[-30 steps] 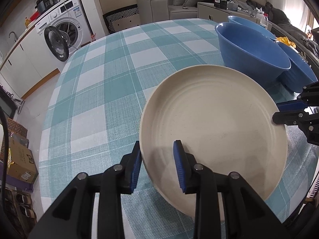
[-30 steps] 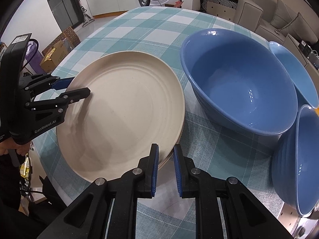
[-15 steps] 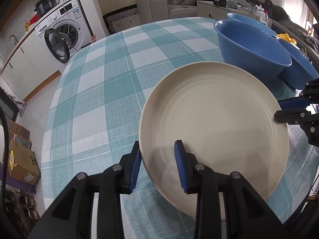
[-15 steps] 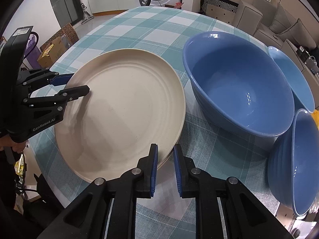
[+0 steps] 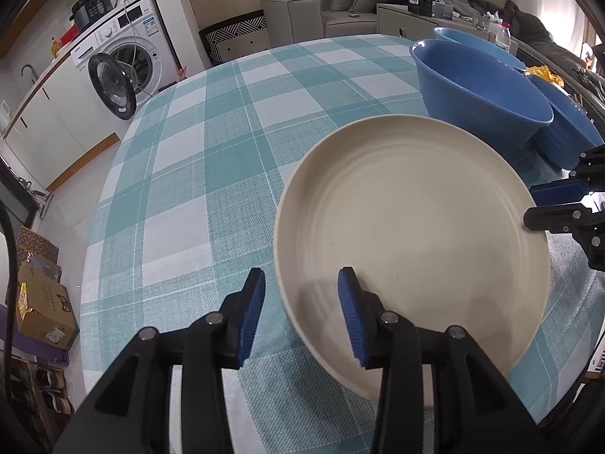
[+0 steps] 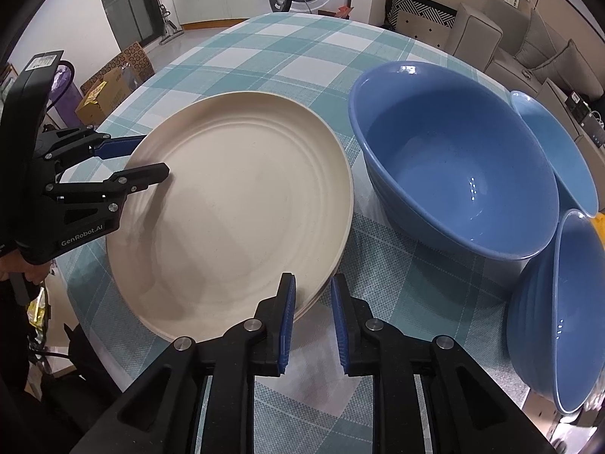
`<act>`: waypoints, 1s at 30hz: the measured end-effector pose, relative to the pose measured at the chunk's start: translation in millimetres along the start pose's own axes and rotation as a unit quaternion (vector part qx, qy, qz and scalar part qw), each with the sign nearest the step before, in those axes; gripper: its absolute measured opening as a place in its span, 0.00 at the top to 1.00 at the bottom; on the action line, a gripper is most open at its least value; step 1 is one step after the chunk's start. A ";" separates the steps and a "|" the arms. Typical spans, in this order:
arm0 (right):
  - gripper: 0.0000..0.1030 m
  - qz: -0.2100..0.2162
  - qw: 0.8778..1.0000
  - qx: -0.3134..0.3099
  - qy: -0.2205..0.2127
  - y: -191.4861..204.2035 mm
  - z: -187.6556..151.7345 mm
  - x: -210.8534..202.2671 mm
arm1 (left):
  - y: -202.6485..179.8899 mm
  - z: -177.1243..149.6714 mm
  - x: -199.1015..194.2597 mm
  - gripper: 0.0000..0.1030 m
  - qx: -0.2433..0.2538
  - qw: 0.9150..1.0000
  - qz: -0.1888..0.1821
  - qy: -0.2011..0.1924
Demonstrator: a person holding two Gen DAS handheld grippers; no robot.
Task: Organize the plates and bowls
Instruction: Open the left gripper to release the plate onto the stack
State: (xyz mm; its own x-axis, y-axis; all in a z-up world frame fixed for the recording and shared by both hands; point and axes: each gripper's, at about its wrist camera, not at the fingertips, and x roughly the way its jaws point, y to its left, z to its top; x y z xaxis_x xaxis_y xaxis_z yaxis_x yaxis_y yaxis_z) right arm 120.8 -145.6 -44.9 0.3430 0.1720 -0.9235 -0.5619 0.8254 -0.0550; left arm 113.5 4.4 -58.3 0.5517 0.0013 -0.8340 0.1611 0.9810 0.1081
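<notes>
A cream plate lies on top of another cream plate on the checked tablecloth. My left gripper straddles its near-left rim. Its jaws are opening, and neither pad touches the rim. In the right wrist view the same plate fills the left half. My right gripper straddles its near edge, its narrow jaws easing apart with the rim loose between them. Each gripper shows in the other view: the left gripper and the right gripper. A large blue bowl stands just right of the plates.
Two more blue bowls crowd the table's right side, touching the large one. The table edge runs close under both grippers. A hand holds the left gripper. A washing machine and a cardboard box stand on the floor beyond.
The plate has sunk flat onto the plate beneath it. The left jaws have spread clear of the rim. The right jaws have widened a little.
</notes>
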 end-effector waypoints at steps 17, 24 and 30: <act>0.57 0.014 0.999 -0.017 -0.039 5.5 -6.8 -29.0 | 5.4 13.2 -38.7 0.47 -0.044 0.997 -0.056 -0.042; 0.23 0.041 0.996 -0.002 -0.079 3.5 -6.2 -54.6 | -1.8 27.1 -55.8 0.41 -0.044 0.994 -0.066 -0.068; 0.02 0.038 0.993 0.005 -0.109 -2.0 -7.3 -75.7 | -10.6 35.1 -62.5 0.00 -0.040 0.993 -0.072 -0.082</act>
State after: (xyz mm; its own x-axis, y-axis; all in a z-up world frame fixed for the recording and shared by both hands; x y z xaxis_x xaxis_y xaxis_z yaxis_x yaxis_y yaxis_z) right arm 90.4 -164.2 22.4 0.4556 0.3454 -0.8205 -0.5845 0.8112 0.0169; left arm 106.0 -12.9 11.7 0.6549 -0.1653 -0.7374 0.1864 0.9810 -0.0543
